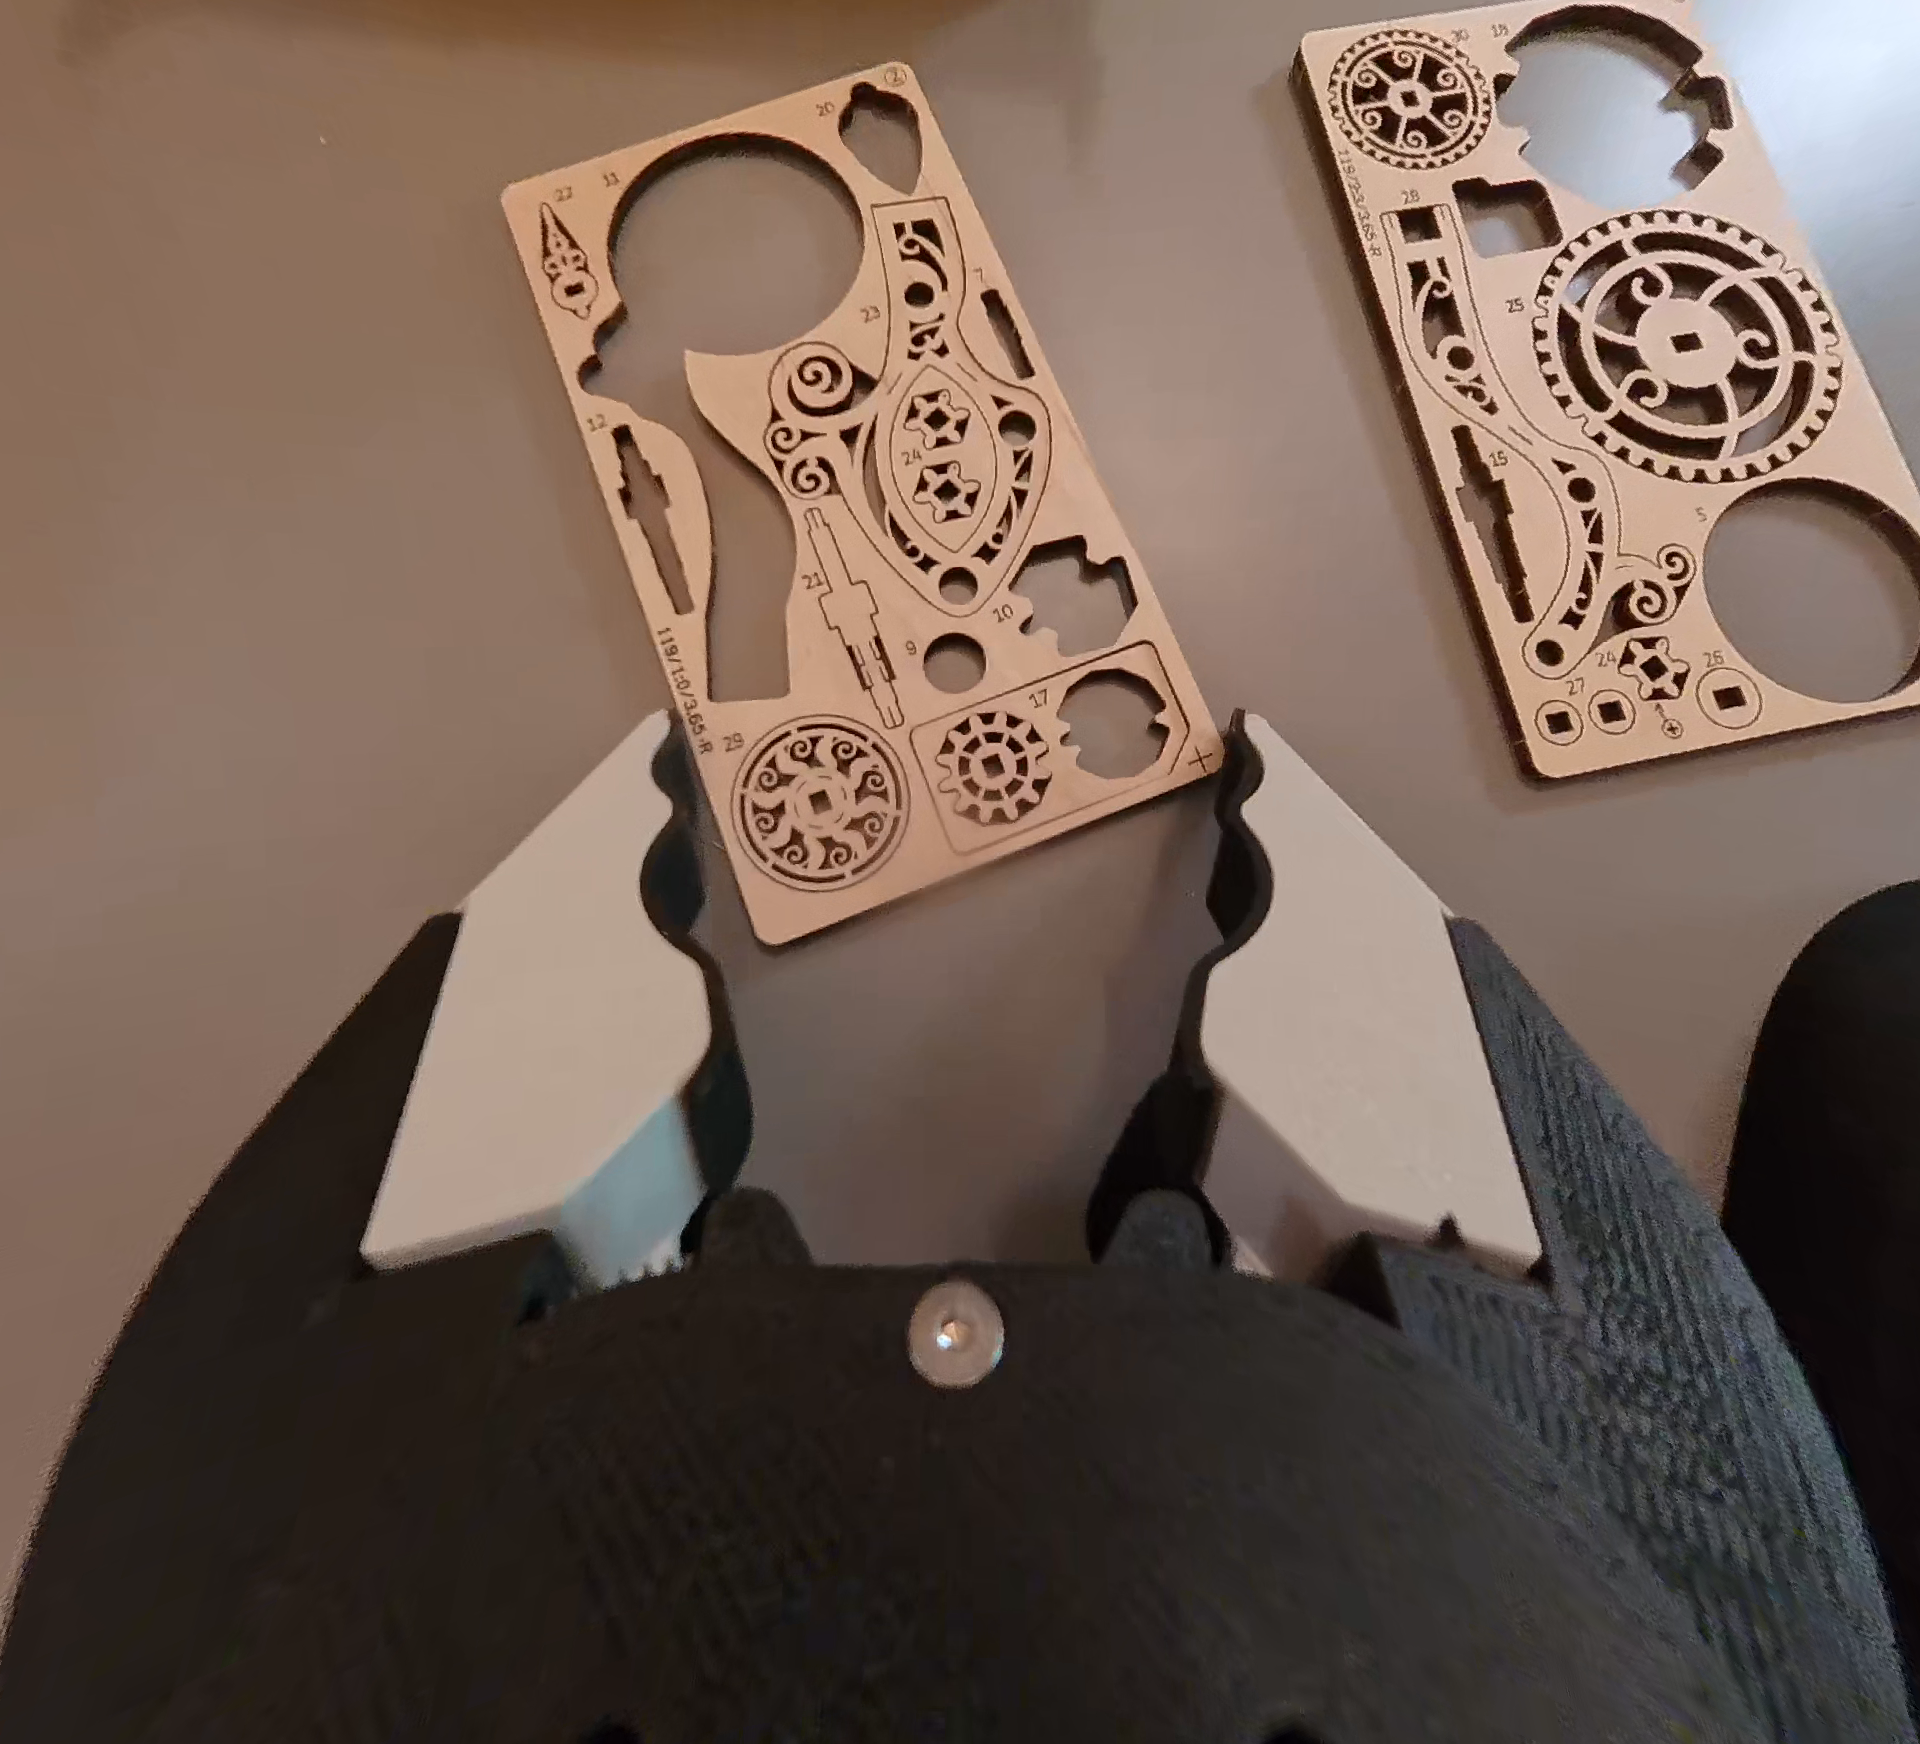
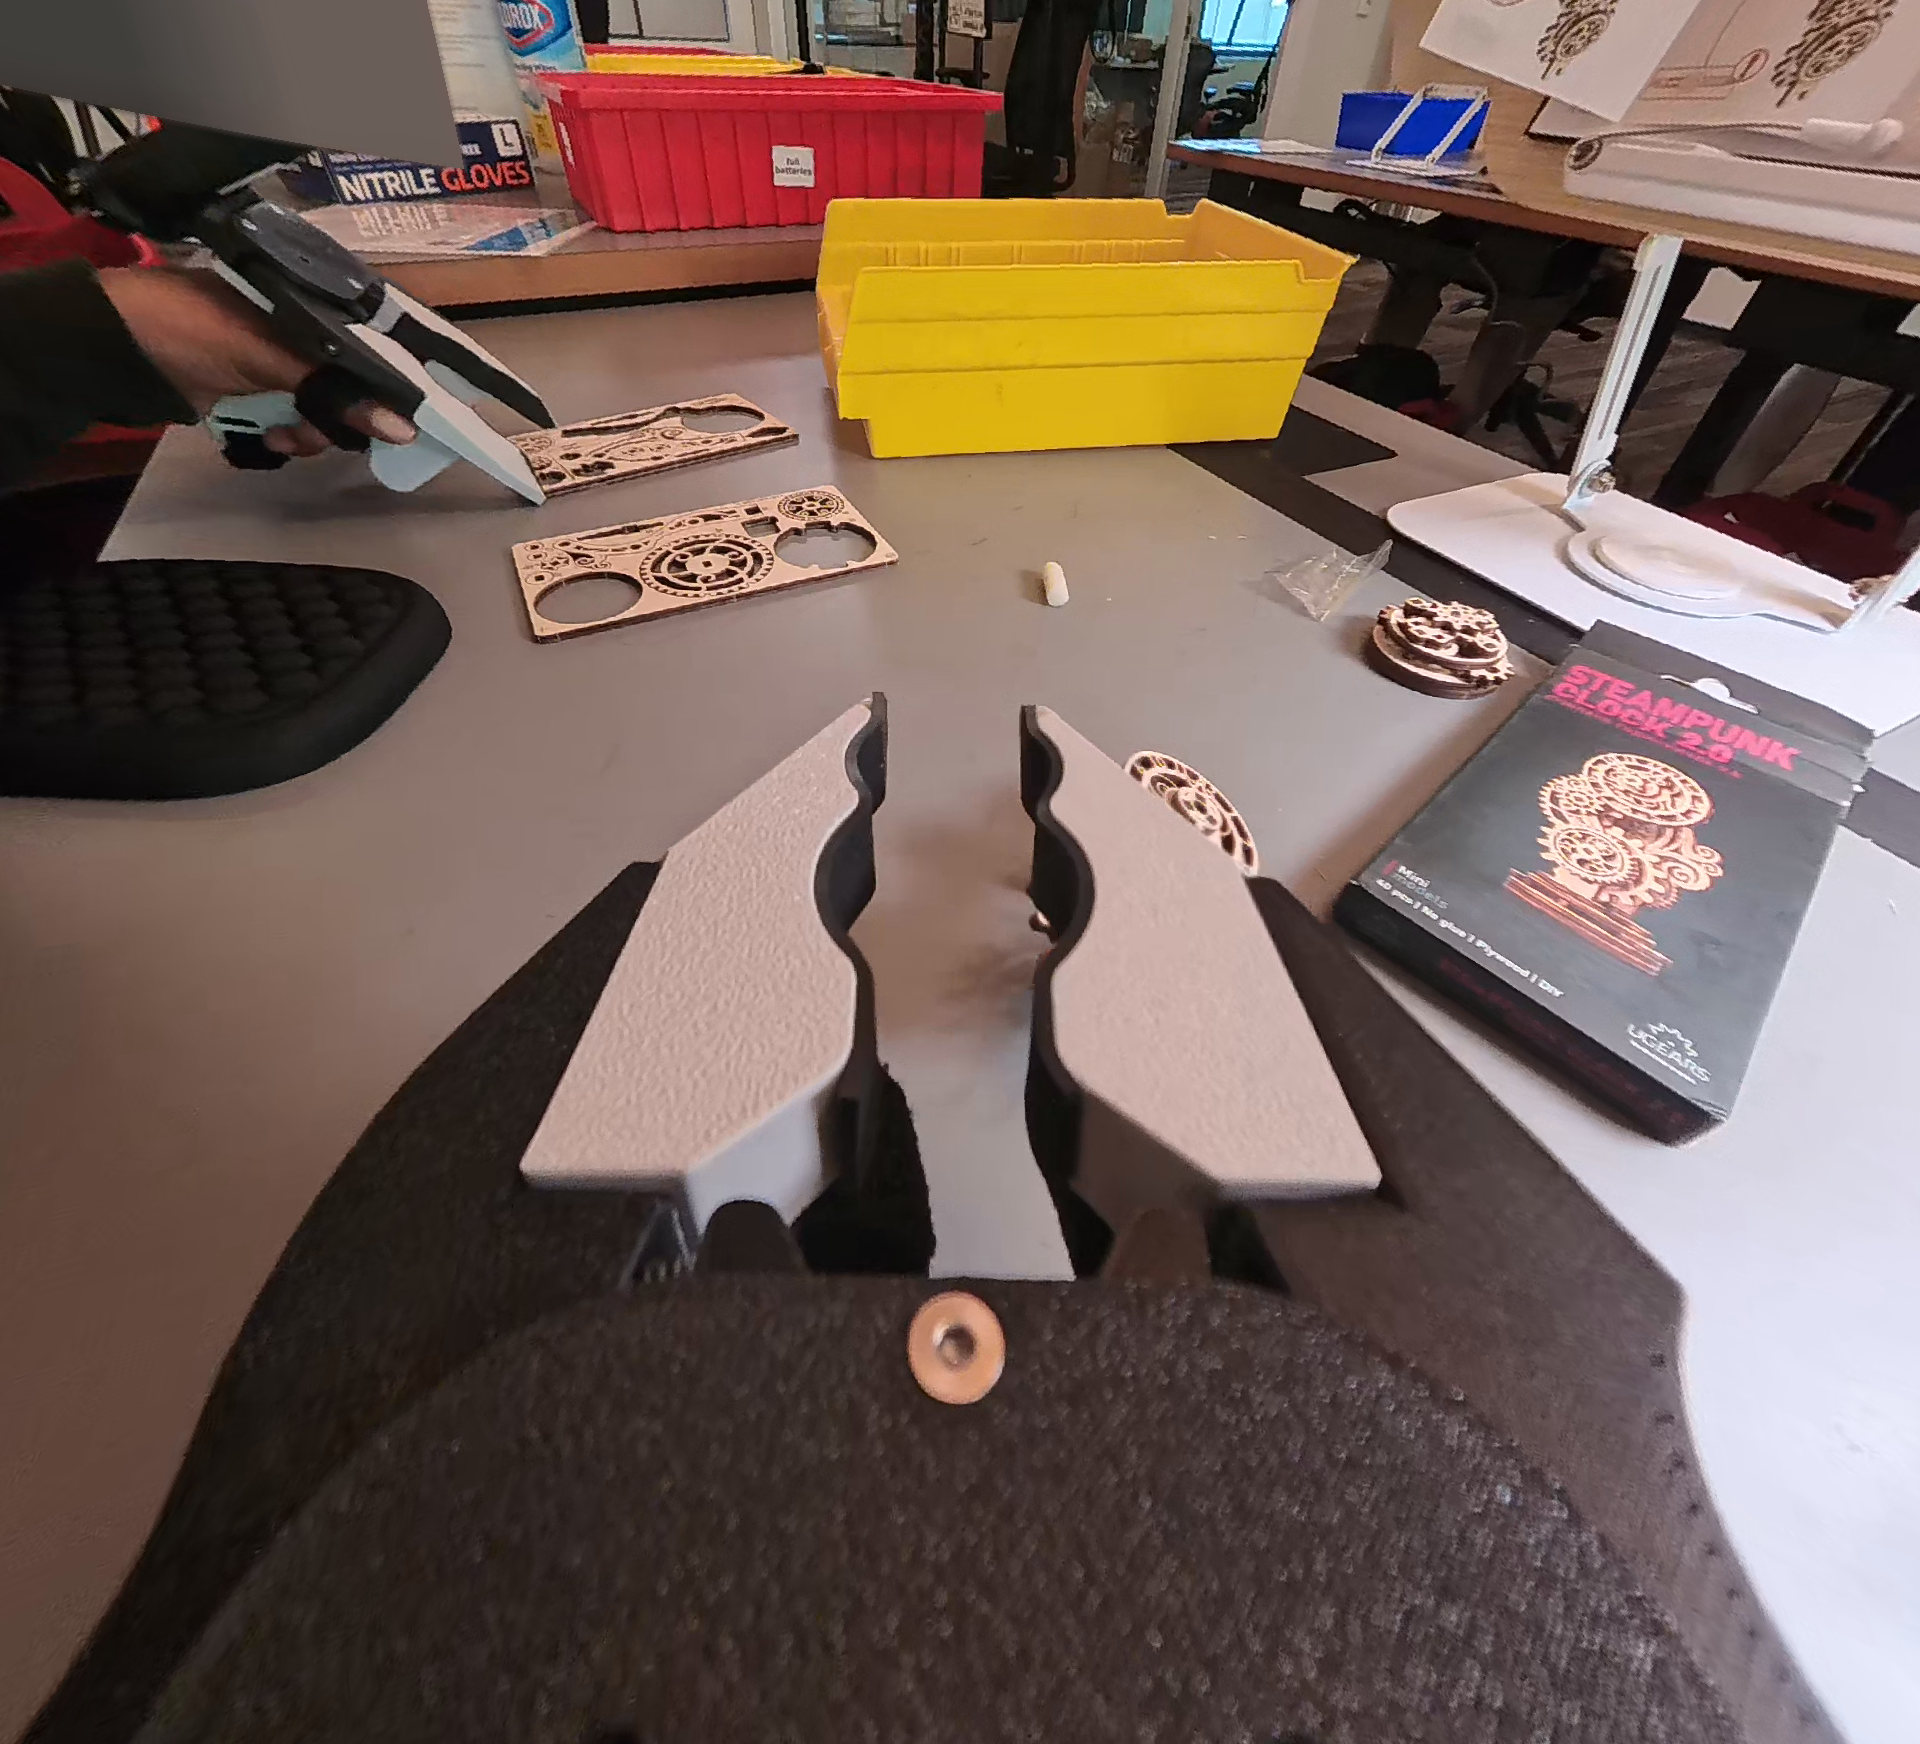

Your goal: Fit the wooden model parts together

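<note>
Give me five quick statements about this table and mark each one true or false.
1. The left gripper is open over the near end of a wooden sheet. True.
2. Two wooden sheets lie flat on the table, the second one beside the first. True.
3. The yellow bin sits on top of the sheets. False: it stands behind them, apart.
4. The right gripper is shut on a gear. False: it is open and holds nothing.
5. The partly built wooden model stands near the black box. True.

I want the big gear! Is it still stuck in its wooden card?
Yes, still in. The big gear sits flush inside the right wooden card, while holes around it are empty.
</note>
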Motion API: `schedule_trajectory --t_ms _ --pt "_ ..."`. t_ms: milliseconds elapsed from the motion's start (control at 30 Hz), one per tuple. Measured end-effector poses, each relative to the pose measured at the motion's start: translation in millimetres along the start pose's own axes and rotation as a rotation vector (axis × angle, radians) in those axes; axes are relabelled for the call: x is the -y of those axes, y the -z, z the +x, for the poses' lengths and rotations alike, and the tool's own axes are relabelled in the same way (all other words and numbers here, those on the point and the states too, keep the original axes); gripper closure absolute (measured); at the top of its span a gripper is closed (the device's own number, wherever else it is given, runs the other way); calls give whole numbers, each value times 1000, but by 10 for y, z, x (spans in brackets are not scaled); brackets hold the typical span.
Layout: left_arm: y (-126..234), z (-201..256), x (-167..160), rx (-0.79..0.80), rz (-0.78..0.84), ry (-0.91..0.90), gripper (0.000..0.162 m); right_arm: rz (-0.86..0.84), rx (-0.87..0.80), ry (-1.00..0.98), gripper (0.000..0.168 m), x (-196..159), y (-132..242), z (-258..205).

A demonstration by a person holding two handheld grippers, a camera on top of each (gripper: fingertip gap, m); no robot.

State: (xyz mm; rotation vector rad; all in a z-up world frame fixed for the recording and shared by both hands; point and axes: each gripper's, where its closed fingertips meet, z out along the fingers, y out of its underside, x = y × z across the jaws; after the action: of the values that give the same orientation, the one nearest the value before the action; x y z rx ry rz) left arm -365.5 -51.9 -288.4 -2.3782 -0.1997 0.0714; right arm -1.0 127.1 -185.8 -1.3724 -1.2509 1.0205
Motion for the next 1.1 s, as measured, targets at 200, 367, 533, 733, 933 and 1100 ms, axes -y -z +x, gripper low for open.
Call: schedule_trajectory --t_ms 200,367,533,733,933,1100 --pt "139 -22 179 98 152 -134 63 -13 27 7 144 -29 -44 -93" --pt "255 38 230 121 211 -186 63 -39 80 2 144 -89 -156 -252" --pt "232 63 172 90 223 -159 63 -67 108 32 144 -139 -239 -375" --pt "160 107 110 42 201 -127 63 -64 118 3 144 -133 -266 -404" --pt "89 171 67 -16 151 -82 63 -79 147 1 144 -156 -343 -492" --pt "200 254 285 -19 281 -151 63 -63 187 -32 144 -83 -445 -577"
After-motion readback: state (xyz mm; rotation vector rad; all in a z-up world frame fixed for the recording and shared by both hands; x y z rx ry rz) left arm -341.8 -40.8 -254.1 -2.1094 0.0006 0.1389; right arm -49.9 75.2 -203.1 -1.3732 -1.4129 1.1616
